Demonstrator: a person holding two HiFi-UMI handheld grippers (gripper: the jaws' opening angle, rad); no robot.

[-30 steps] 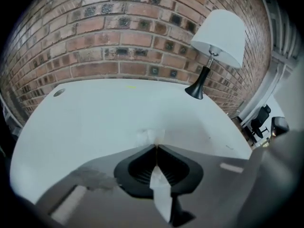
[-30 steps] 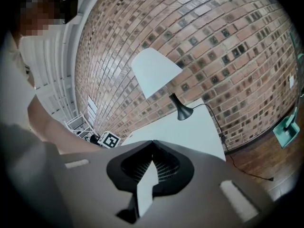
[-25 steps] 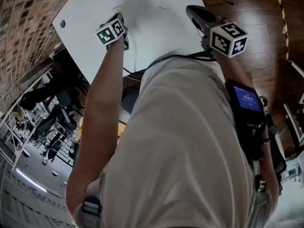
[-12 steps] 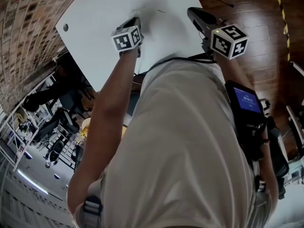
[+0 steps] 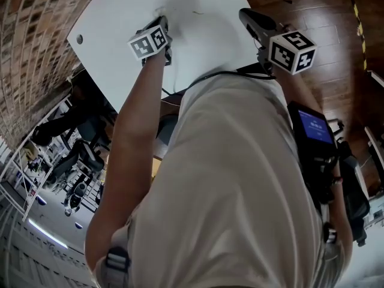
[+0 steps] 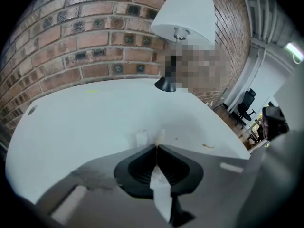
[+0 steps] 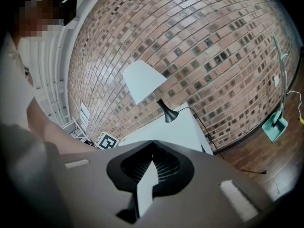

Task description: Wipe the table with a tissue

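Head view, looking steeply down past a person's pale shirt [image 5: 240,191]: both arms reach forward to a white surface [image 5: 120,11] that stands beside a brick wall [image 5: 30,41] and above a dark wooden floor [image 5: 324,11].

The left hand-held gripper [image 5: 163,24] is out over the surface, well in from the near edge, its tips down at the tabletop. Its own view shows the left hand-held gripper [image 6: 157,146] with both jaws pressed fully together. A small scrap of white tissue [image 6: 160,137] sticks out just past the tips, pinched there and lying against the surface [image 6: 71,127]. The tissue is hard to pick out, being white on white. A small brown mark [image 6: 207,146] sits on the surface a little to the right of the tissue.

The right hand-held gripper [image 5: 247,15] is held by the surface's right edge, apart from the left one. Its own view shows the right hand-held gripper [image 7: 152,141] with jaws closed together and nothing between them, raised and pointing toward the wall.

A lamp [image 6: 184,13] with a white shade and black base stands at the far side of the surface, against the bricks
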